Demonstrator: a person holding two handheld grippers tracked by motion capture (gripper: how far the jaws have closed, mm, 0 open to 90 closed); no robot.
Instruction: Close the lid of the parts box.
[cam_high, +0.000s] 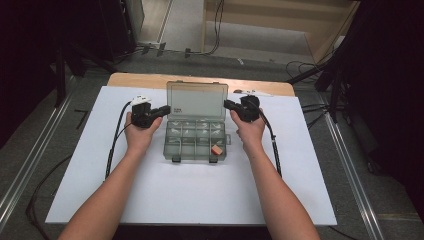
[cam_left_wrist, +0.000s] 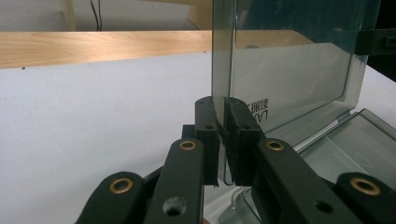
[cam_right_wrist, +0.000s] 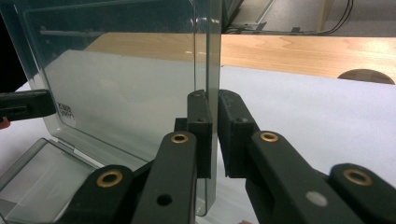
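Observation:
A clear grey compartment box (cam_high: 172, 145) sits mid-table with its lid (cam_high: 196, 97) standing upright. A small orange piece (cam_high: 216, 149) lies in a front right compartment. My left gripper (cam_high: 166, 109) is shut on the lid's left edge. In the left gripper view the lid (cam_left_wrist: 289, 56) edge is pinched between the pads, gripper (cam_left_wrist: 223, 105). My right gripper (cam_high: 226, 104) is shut on the lid's right edge. In the right gripper view the lid (cam_right_wrist: 116, 70) edge runs down between the pads of the gripper (cam_right_wrist: 214, 98). Each gripper view shows the other gripper's tip across the lid.
A white sheet (cam_high: 200, 190) covers the wooden table (cam_high: 140, 79), whose bare strip shows at the back. Cables trail from both grippers along the forearms. Dark stands and floor cables surround the table.

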